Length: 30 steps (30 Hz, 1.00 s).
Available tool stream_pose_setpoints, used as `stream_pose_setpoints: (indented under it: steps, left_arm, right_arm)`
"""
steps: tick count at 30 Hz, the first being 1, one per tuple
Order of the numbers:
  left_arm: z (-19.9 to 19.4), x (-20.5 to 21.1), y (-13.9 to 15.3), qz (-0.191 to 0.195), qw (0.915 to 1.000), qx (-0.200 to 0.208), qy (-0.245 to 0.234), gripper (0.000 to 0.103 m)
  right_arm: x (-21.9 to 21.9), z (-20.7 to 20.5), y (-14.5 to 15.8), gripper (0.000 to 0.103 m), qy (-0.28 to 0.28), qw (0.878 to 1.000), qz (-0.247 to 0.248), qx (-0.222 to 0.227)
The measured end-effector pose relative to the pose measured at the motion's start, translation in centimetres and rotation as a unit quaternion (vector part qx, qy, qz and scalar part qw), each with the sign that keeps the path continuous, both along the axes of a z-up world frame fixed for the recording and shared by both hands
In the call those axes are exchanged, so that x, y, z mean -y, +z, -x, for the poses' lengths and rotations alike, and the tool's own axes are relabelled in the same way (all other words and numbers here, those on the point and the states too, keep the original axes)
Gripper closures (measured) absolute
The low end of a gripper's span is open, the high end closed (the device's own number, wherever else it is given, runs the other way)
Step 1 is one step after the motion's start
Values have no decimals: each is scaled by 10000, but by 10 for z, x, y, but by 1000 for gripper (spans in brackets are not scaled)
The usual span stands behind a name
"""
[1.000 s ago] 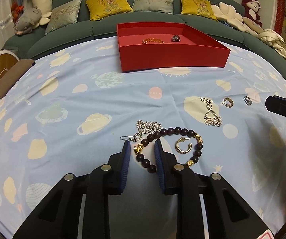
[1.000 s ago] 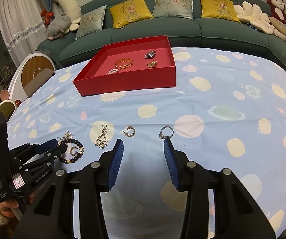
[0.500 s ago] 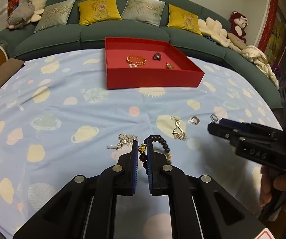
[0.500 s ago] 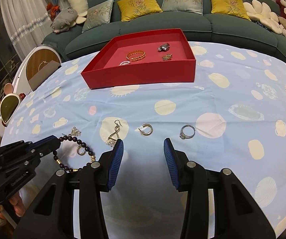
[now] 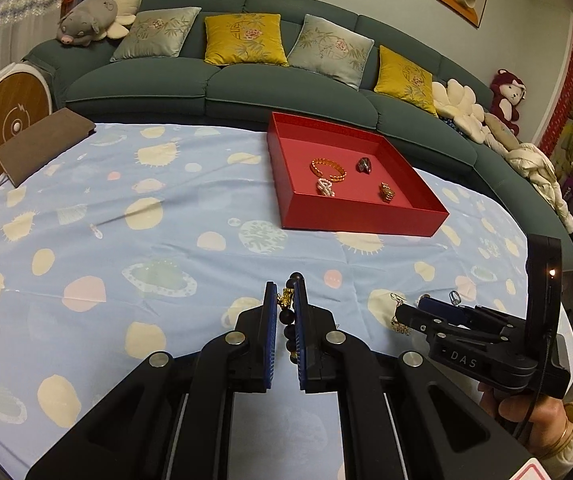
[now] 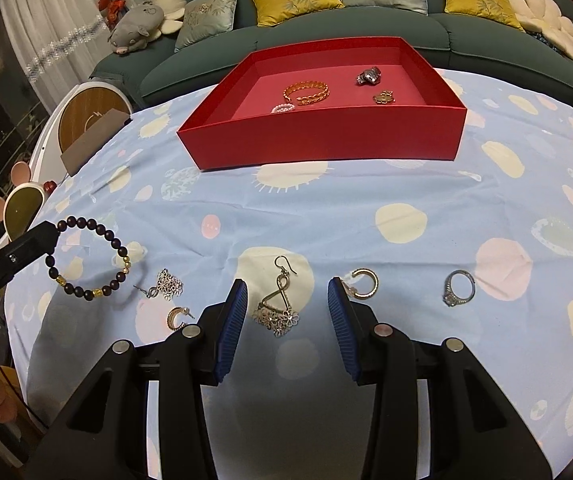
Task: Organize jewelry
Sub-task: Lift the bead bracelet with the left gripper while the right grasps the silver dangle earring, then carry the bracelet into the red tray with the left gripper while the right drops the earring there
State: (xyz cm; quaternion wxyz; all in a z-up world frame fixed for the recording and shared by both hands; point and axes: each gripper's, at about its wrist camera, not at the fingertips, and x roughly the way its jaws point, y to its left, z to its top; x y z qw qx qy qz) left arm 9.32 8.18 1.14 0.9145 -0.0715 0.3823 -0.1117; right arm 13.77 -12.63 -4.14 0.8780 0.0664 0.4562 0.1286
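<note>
My left gripper [image 5: 285, 300] is shut on a dark bead bracelet [image 5: 288, 322] with gold beads and holds it lifted above the cloth; it hangs as a loop in the right wrist view [image 6: 90, 258]. My right gripper [image 6: 286, 300] is open, low over a silver dangling earring [image 6: 280, 300]. A gold hoop earring [image 6: 364, 282] and a silver ring [image 6: 459, 288] lie to its right. A silver flower earring [image 6: 166, 284] and another gold hoop [image 6: 176, 318] lie to its left. The red tray [image 6: 326, 140] holds a gold chain bracelet [image 6: 306, 90] and small pieces.
A planet-print blue cloth [image 5: 126, 240] covers the table. A green sofa [image 5: 214, 88] with cushions curves behind it. A brown notebook [image 5: 42, 144] lies at the far left edge. The right gripper [image 5: 486, 340] shows in the left wrist view.
My left gripper closed on the bead bracelet and lifted it off the cloth. My right gripper moved forward and lower over the silver dangling earring, still open.
</note>
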Motion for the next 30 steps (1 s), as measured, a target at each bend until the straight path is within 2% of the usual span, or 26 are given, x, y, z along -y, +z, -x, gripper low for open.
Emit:
stream_pose_setpoints:
  steps: [5, 8, 10, 14, 18, 19, 30]
  left_arm:
    - [0, -6, -1, -45, 10000, -5, 77, 97]
    - [-1, -8, -2, -74, 9999, -15, 81, 97]
    - [-2, -8, -3, -78, 9999, -25, 90, 97]
    - [-2, -7, -3, -101, 9999, -34, 97, 97]
    - [-4, -4, -2, -108, 9999, -20, 68, 97]
    - [-5, -2, -1, -111, 9999, -17, 66, 97]
    - [-11, 21, 3, -85, 9999, 34, -80, 97]
  right_arm:
    - [-8, -5, -7, 65, -3, 9998, 186, 0]
    - [-15, -5, -8, 74, 85, 9991, 402, 87]
    - [-19, -4, -9, 86, 140, 9985, 514, 125]
    - [-25, -1, -6, 96, 240, 9974, 648, 213]
    - [-25, 4, 2, 97, 319, 9976, 541, 284]
    - [-24, 6, 5, 101, 334, 9977, 504, 319]
    - [6, 22, 36, 101, 245, 9982, 66, 552]
